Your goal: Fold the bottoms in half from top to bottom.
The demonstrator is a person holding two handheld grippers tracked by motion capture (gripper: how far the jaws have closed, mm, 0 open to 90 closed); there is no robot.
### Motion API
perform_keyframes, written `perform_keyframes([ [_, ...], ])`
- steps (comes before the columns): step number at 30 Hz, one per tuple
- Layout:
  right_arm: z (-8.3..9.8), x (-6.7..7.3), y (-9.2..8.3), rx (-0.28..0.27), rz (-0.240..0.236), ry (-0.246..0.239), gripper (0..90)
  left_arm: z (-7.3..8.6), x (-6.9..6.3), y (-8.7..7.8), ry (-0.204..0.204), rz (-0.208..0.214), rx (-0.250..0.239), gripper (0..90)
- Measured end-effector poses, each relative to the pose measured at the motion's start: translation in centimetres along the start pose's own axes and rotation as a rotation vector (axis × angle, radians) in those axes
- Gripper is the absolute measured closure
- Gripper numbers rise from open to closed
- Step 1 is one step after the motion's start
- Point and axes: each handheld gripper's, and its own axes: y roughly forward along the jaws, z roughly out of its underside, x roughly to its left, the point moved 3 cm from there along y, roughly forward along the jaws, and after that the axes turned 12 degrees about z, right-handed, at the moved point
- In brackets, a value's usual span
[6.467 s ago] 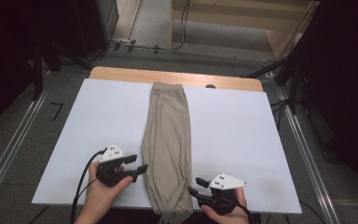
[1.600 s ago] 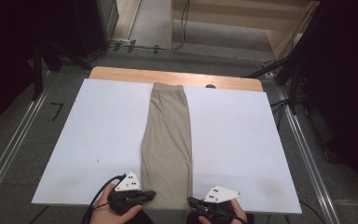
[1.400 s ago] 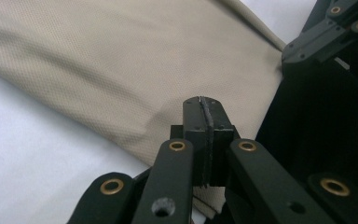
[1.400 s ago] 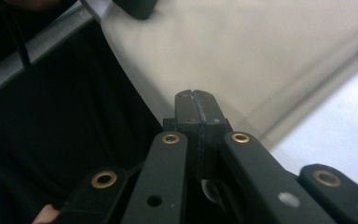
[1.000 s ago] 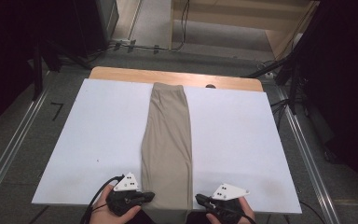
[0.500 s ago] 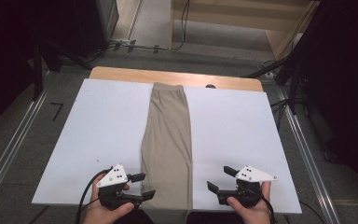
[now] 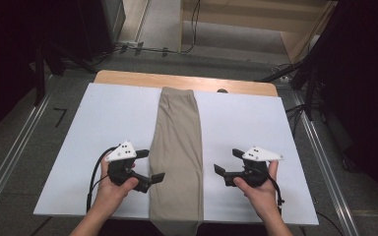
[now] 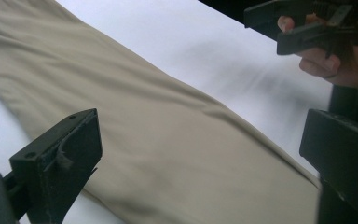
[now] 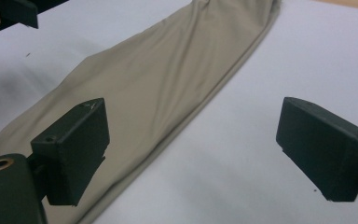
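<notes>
Trousers (image 7: 177, 152) lay folded lengthwise down the white board (image 7: 256, 128), so I held my left claw (image 7: 150, 167) and right claw (image 7: 224, 162) beside either edge, jaws just opened wide on nothing, to regrip.

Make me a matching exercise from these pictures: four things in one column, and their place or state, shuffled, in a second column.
Things:
1. beige cloth
2. left tongs
3. right tongs
4. wooden table edge

Places or states:
A. open, on the cloth's right side
B. bare strip beyond the far end of the white board
C. folded into a long strip down the board's middle
D. open, at the cloth's left edge

Pairs: 1-C, 2-D, 3-A, 4-B
</notes>
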Motion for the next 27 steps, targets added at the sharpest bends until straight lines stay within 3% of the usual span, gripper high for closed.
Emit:
perform_keyframes([
  [4, -1.3, -0.3, 2.6, 0.008, 0.009, 0.0, 12.8, -1.1, 2.7, 0.9, -0.021, -0.022, -0.012, 5.6],
  [10, -2.7, -1.3, 5.7, 0.027, 0.011, 0.013, 15.3, -2.3, 6.7, 2.3, -0.049, -0.044, -0.019, 4.6],
  [14, -3.6, -2.4, 7.8, 0.038, 0.014, 0.033, 15.9, -3.4, 8.7, 2.9, -0.055, -0.033, -0.026, 4.4],
  [21, -5.8, -4.2, 12.8, 0.076, 0.028, 0.033, 23.0, -5.8, 11.0, 3.9, -0.054, -0.052, -0.021, 4.4],
  [25, -7.6, -4.8, 15.3, 0.09, 0.015, 0.065, 29.2, -6.4, 11.1, 4.1, -0.056, -0.049, -0.024, 4.4],
  [27, -8.4, -5.1, 16.7, 0.104, 0.034, 0.078, 32.7, -6.4, 11.0, 4.2, -0.063, -0.046, -0.015, 4.4],
])
